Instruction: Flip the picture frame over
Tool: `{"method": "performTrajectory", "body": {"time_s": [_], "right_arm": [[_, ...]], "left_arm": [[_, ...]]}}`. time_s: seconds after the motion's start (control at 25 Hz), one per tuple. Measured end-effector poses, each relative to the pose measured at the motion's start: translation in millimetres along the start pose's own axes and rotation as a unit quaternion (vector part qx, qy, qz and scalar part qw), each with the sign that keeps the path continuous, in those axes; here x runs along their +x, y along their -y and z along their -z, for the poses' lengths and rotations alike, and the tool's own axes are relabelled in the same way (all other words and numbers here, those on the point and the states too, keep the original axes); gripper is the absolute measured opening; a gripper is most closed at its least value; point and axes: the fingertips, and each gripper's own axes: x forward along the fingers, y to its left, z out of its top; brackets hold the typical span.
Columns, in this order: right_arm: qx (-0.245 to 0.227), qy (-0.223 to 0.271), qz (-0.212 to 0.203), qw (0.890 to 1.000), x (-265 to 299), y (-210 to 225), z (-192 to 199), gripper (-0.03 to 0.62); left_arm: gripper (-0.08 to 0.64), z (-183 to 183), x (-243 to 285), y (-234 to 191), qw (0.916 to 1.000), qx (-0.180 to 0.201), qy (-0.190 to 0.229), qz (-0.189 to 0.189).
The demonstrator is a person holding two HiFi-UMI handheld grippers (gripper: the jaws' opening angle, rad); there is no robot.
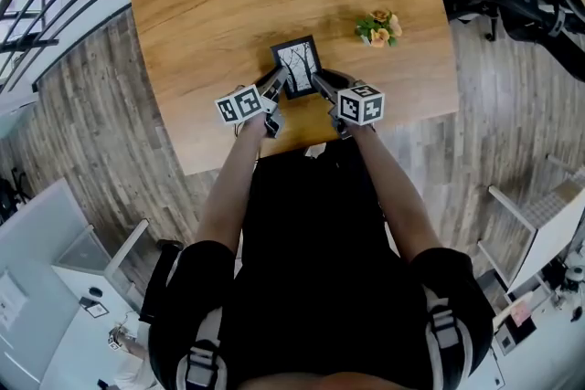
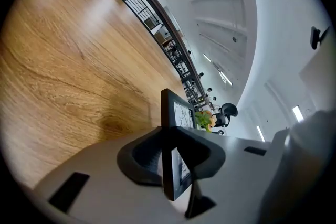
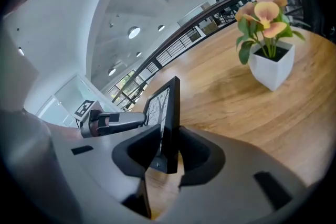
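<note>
The left claw and right claw each pinched an edge of the frame at the wooden table's near side. Only the right gripper view showed the flowers' white pot; the head view showed plank floor.

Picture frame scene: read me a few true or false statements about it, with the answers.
1. The picture frame sits between the jaws of both the left gripper and the right gripper. True.
2. The frame's picture side faces down. False: in the head view the tree print faces up.
3. The potted flowers stand on the wooden table. True.
4. The flowers touch the frame. False: they stand apart from it.
</note>
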Motion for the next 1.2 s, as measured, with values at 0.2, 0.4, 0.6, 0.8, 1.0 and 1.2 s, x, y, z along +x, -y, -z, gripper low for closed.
{"method": "performTrajectory", "body": {"time_s": [0.2,0.4,0.6,0.8,1.0,1.2], "right_arm": [[-0.012,-0.022,0.024,0.999,11.5,12.8,9.9,0.118],[-0.038,-0.052,0.054,0.996,20.5,24.9,18.8,0.121],[-0.058,-0.068,0.07,0.994,27.4,26.0,21.1,0.123],[-0.071,-0.077,0.081,0.991,31.1,29.6,26.1,0.124],[-0.093,-0.086,0.094,0.987,33.5,32.0,28.7,0.129],[-0.112,-0.093,0.105,0.984,36.2,29.5,30.8,0.132]], "left_arm": [[0.092,3.7,7.6,-13.0,0.9996,0.009,-0.009,-0.027],[0.092,6.4,14.4,-19.7,0.9978,0.035,-0.02,-0.053],[0.092,5.2,13.4,-25.9,0.9957,0.047,-0.015,-0.078],[0.092,3.5,13.6,-30.2,0.9915,0.077,-0.018,-0.104],[0.092,9.4,15.6,-37.7,0.9905,0.059,-0.021,-0.122],[0.098,8.0,12.9,-44.0,0.9847,0.077,-0.02,-0.155]]}}
